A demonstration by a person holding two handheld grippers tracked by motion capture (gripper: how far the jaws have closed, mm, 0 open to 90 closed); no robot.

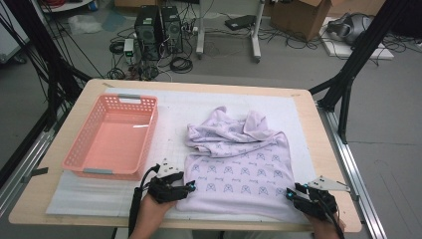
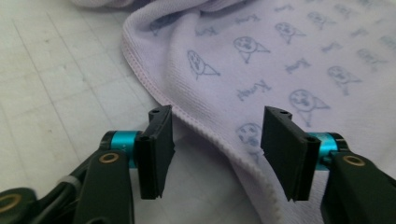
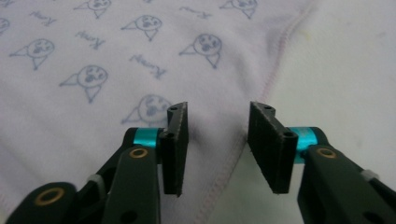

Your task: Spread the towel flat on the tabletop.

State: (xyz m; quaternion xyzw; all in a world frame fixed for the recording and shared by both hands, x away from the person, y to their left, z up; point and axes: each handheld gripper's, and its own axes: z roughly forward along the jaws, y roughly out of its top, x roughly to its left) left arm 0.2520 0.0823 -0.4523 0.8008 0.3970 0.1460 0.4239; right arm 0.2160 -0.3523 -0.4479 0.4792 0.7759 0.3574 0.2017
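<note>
Pink basket [image 1: 112,137] – left on table [image 1: 308,129].

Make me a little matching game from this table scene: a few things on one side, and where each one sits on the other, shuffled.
Things:
1. basket
2. shirt
3. left gripper
4. right gripper

Places:
A. at the shirt's near right corner
B. spread on the mat, right of the middle
C. at the shirt's near left corner
D. on the left of the table, nothing in it

Pairs: 1-D, 2-B, 3-C, 4-A. Both grippers stand open, each with the shirt's hem between the jaws, not pinched.
</note>
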